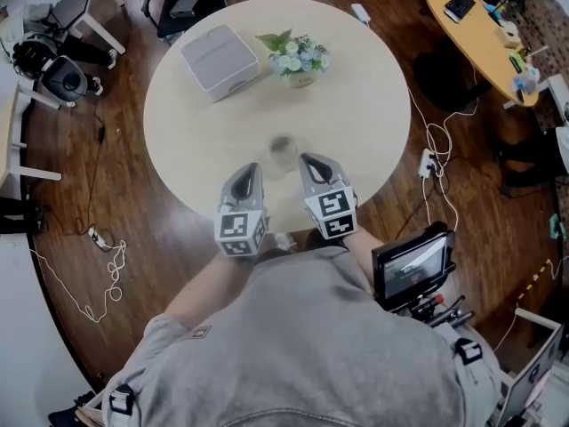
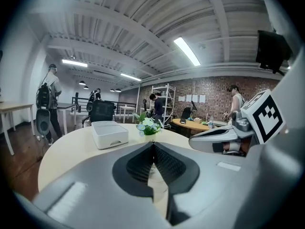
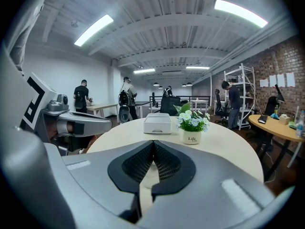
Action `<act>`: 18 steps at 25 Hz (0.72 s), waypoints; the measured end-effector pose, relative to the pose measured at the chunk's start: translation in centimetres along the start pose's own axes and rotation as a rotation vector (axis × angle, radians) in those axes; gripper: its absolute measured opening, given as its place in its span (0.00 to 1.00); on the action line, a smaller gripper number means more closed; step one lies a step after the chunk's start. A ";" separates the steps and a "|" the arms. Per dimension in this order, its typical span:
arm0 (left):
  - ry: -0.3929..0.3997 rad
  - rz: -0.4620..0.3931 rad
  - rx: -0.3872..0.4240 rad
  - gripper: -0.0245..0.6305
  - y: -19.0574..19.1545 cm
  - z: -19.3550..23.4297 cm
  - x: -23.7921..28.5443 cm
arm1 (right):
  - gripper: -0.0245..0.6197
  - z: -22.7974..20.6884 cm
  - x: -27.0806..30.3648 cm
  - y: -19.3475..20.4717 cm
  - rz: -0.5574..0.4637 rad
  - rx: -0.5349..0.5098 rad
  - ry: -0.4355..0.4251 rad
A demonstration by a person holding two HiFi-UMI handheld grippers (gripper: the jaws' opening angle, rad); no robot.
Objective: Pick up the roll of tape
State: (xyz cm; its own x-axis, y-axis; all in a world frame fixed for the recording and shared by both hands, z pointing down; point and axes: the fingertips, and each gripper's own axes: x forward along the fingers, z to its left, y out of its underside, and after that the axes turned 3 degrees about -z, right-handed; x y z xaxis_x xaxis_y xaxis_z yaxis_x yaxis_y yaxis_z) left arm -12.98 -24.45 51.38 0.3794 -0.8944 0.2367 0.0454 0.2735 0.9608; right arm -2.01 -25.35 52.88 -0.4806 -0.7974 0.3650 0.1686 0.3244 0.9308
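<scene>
Task progress: The pick-up was not yet under way in any gripping sense. The roll of tape (image 1: 283,153) lay untouched on the table (image 1: 356,114), and neither claw was on it.
Tape location: It sat toward the near side of the table, just ahead of the two claw tips and between them. In the head view it showed only as a faint, clear, blurred ring.
Left claw (image 1: 253,171): The jaws were together with nothing caught between them. The left gripper view showed the ribbed faces meeting along one line.
Right claw (image 1: 310,159): The jaws were likewise pressed together and empty, as the right gripper view showed.
Hand pose: Both claws were held side by side over the near rim of the table. They pointed forward across it and tipped slightly downward, with the marker cubes toward the person's chest.
Left to do: By my reading, a claw had to be parted, set around the roll, squeezed onto it and raised.
Other things: A white box (image 1: 220,58) and a flower pot (image 1: 298,60) stood on the far half, well apart from the tape.
</scene>
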 end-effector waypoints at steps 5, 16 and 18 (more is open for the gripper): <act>-0.036 0.028 -0.016 0.04 0.7 1.2 1.6 | 0.06 -0.9 2.3 0.9 0.045 -0.027 -0.029; -0.110 0.110 -0.032 0.04 3.0 3.0 3.8 | 0.13 -2.3 7.4 4.2 0.186 -0.069 -0.132; -0.120 0.127 -0.037 0.04 3.7 3.2 4.0 | 0.14 -2.2 8.2 4.9 0.207 -0.089 -0.153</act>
State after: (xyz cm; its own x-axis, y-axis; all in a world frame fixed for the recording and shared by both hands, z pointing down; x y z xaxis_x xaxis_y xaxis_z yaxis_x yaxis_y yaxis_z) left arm -14.27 -28.12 56.37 0.2713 -0.8869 0.3739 0.0392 0.3984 0.9164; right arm -3.26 -31.44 60.45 -0.5512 -0.6304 0.5467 0.3483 0.4216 0.8372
